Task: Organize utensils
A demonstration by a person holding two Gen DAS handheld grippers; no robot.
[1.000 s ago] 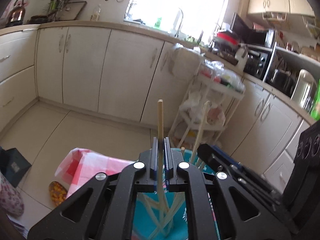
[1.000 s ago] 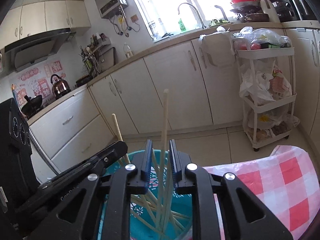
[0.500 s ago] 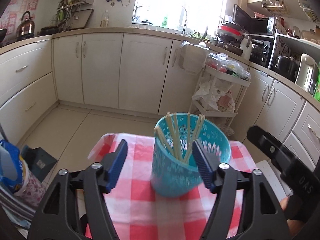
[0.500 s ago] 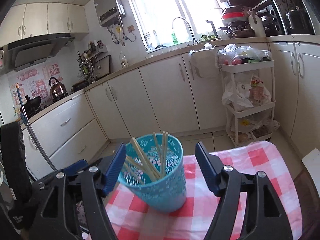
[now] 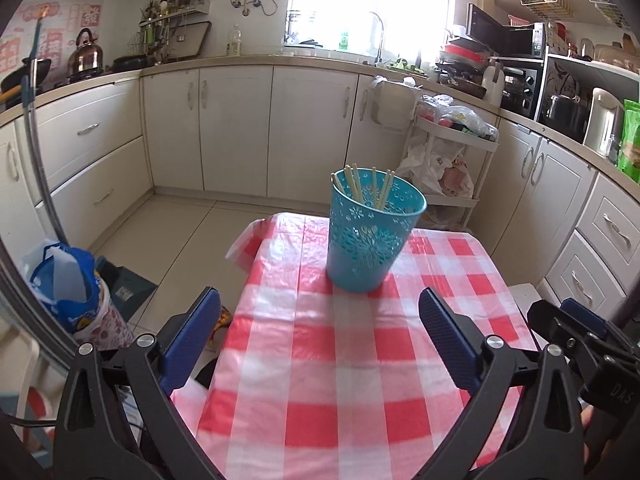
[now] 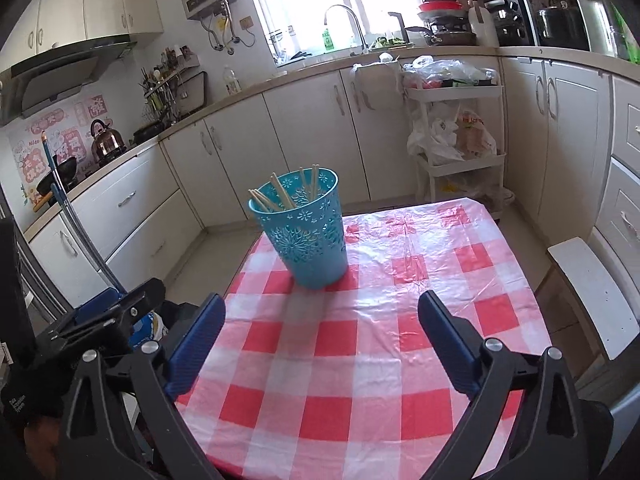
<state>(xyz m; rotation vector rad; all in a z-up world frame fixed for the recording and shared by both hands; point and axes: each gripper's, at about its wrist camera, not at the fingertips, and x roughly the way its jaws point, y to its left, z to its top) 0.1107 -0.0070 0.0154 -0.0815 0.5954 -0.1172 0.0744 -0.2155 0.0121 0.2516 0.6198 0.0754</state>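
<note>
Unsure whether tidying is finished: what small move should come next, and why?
Probably just hold both tongs back and look over the table for strays. All chopsticks in sight stand in the blue basket; the left tongs and right tongs are open and empty, and the checked cloth shows nothing loose.

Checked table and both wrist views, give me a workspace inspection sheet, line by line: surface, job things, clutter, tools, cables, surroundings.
Surface: table under a red-and-white checked plastic cloth, creased, bare apart from the basket.
Job's things: teal perforated plastic basket upright towards the far end; pale wooden chopsticks leaning inside it.
Clutter: nothing seen on the cloth.
Tools: left tool wide open, nothing between its jaws, which have just been opening; right tool likewise. Both are short of the basket.
Cables: nothing seen on the table; hoses hang on the far wall.
Surroundings: cream kitchen cabinets, white tiered trolley with bags, blue-and-white bag on the floor.
</note>
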